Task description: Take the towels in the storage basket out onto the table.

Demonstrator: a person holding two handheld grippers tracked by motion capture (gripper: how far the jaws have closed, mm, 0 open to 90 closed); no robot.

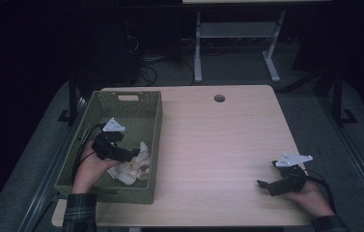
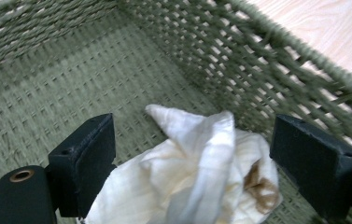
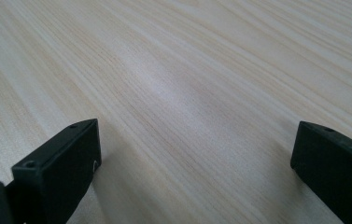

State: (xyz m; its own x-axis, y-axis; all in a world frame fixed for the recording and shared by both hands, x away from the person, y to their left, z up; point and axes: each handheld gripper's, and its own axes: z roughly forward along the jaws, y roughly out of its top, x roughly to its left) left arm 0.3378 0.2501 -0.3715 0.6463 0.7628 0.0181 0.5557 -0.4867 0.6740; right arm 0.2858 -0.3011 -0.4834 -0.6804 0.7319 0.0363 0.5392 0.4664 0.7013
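A pale wooden table (image 1: pixel 218 145) is seen from above, with a woven green basket (image 1: pixel 153 140) standing along its left side. Inside the basket, towards its near right corner, a crumpled white cloth (image 1: pixel 133 166) with brownish marks is lying on the woven floor, close against the right-hand wall.

The left gripper (image 1: pixel 130 154) is held low inside the basket, aimed at the cloth. In the left gripper view, its two black jaws are spread wide apart, and the cloth (image 2: pixel 197 172) is bunched up between them, with a peaked fold rising in the middle. Nothing is clamped: a gap is visible between the cloth and the right-hand jaw, while contact with the left-hand jaw cannot be told. The placement suggests that the cloth is either about to be pinched or is just let go; which of the two cannot be judged. The basket wall (image 2: pixel 267 60) runs just beside the cloth, so little room is left on that side for a jaw.

The right gripper (image 1: pixel 264 185) is rested near the table's right front corner, well apart from the basket. Its jaws are likewise parted and empty, with bare wood grain (image 3: pixel 187 93) seen between them. It appears to be parked out of the way while the work is done by the other hand.
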